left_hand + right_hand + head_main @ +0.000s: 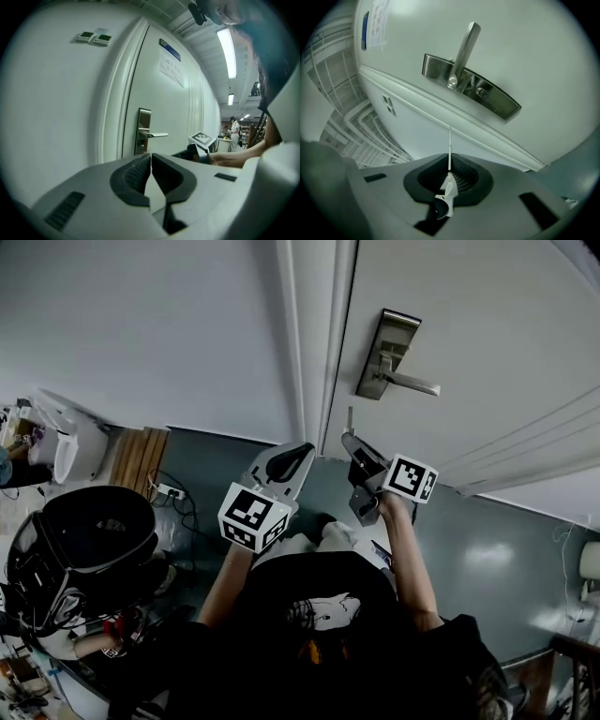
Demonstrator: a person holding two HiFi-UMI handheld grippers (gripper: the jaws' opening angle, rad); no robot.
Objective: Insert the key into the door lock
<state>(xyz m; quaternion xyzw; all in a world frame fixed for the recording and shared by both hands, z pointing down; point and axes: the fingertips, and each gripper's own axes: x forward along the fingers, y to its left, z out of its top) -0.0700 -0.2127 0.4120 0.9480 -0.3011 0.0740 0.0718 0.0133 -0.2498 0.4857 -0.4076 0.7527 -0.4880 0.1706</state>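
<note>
Right gripper (pixel 449 165): jaws closed on the key (pixel 449 140) and pinching its head. The blade sticks out past the fingertips and shows edge-on as a thin line pointing toward the door (pixel 487 324). The key is well apart from the lock. In the right gripper view its tip reads against the door frame (pixel 440 108), with the lock plate (pixel 499 102) and its keyhole (pixel 482 93) above and to the right. The lever handle (pixel 464 49) projects from the plate just beside the keyhole.

Left gripper (pixel 151 163): jaws pressed together, nothing between them. It is held beside the right gripper, clear of the door, with no part in the work.

Judgement: approach phase, no contact yet. The key needs carrying across to the keyhole and squaring up to it.

What could go wrong:
- The blade meets the plate off the slot, because the aim now falls on the frame. The tip would skate on the metal.
- The key rotates in the pads, since only the head is pinched and the blade makes a long lever. Any side load at the tip could twist it out of line.
- Blade roll may not match the slot; slot orientation is too small to read here.
- The gripper body could knock the lever handle, which stands close to the keyhole.
</note>
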